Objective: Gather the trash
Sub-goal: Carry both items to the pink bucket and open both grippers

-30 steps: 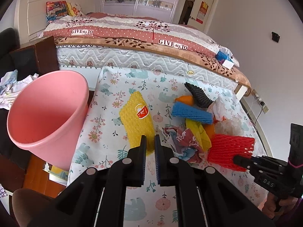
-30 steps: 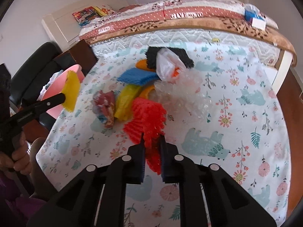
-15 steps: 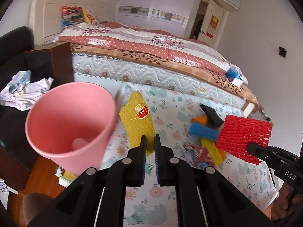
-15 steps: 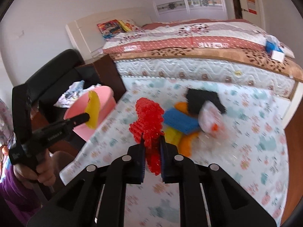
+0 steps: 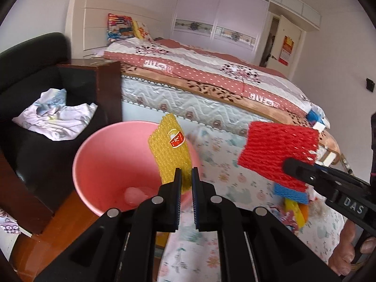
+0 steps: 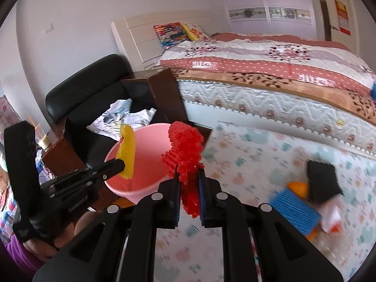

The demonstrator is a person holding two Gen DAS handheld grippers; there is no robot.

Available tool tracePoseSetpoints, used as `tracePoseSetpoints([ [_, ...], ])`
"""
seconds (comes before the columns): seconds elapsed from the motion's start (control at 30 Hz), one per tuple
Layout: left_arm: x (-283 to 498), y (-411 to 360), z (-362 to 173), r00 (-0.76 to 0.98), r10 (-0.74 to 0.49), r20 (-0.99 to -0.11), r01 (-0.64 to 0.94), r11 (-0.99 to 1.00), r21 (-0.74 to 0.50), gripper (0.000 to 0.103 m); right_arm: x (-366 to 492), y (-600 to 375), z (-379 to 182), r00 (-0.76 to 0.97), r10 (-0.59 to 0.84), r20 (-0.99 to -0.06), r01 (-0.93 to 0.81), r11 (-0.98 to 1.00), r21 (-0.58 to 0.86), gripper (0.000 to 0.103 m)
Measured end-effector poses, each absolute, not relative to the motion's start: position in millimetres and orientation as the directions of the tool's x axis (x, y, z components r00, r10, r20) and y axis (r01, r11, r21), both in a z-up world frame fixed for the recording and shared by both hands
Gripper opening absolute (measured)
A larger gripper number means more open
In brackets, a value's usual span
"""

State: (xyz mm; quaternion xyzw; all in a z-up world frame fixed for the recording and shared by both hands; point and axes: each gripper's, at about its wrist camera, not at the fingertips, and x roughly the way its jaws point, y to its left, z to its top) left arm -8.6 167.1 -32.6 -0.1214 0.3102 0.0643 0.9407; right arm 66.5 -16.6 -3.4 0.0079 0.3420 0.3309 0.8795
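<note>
My left claw (image 5: 184, 180) is clamped on the lower edge of a yellow foam net (image 5: 170, 150) bearing a red sticker; the net stands upright, over the near rim of the pink bin (image 5: 94, 150); in the right wrist view the same net (image 6: 127, 155) hangs above the bin's left rim (image 6: 110, 155). My right claw (image 6: 188, 183) is pinched narrow on a red foam net (image 6: 184, 150), which rises crumpled from between the pads; seen from the left wrist it is a flat red sheet (image 5: 277, 150) held clear above the bench, to the right of the bin. The bin stands on the wooden floor at the left edge of the bench (image 6: 258, 155) — a surface under a floral cloth, set against the side of the bed (image 5: 211, 75); something pale lies at the bin's bottom. More trash lies toward the bench's right edge: a blue foam net (image 6: 296, 211), a black foam net (image 6: 323, 183) and an orange piece (image 6: 298, 186) touching one another, blurred; a yellow piece (image 5: 293, 211) shows below the blue one in the left wrist view. Beyond the bin — a black armchair (image 5: 30, 80) with crumpled cloth (image 5: 56, 115) on its seat.
</note>
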Motion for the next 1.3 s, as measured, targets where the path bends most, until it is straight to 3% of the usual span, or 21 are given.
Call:
tracePoseSetpoints([
  [0.8,3.4,248.2,-78.9,0.731,0.116,-0.672,-0.321,0.928,-0.189,0.008,95.8,111.7,-49.8,0.449,0.573,-0.686,-0.641,0.741,0.2,0.013],
  [0.93,6.1,255.0,-87.4,0.719,0.125,-0.684,-0.343,0.92,-0.192,0.01,101.1,117.4,-58.8,0.429,0.573,-0.698,-0.637,0.74,0.216,0.028],
  [0.97,5.9,256.2,-88.6,0.717,0.132,-0.684,-0.351,0.917,-0.191,0.011,102.2,118.5,-60.8,0.42,0.58,-0.698,-0.635,0.737,0.231,0.034],
  [1.03,6.0,258.6,-90.4,0.715,0.131,-0.687,-0.354,0.915,-0.194,0.028,104.6,118.6,-63.3,0.414,0.586,-0.697,-0.633,0.735,0.242,0.041],
  [1.1,5.4,260.7,-91.2,0.715,0.137,-0.686,-0.366,0.909,-0.2,0.036,106.6,118.1,-65.8,0.41,0.587,-0.698,-0.633,0.734,0.246,0.041],
  [1.3,6.4,261.4,-91.0,0.713,0.14,-0.687,-0.37,0.907,-0.2,0.038,107.7,111.4,-68.3,0.417,0.583,-0.698,-0.623,0.742,0.247,0.042],
])
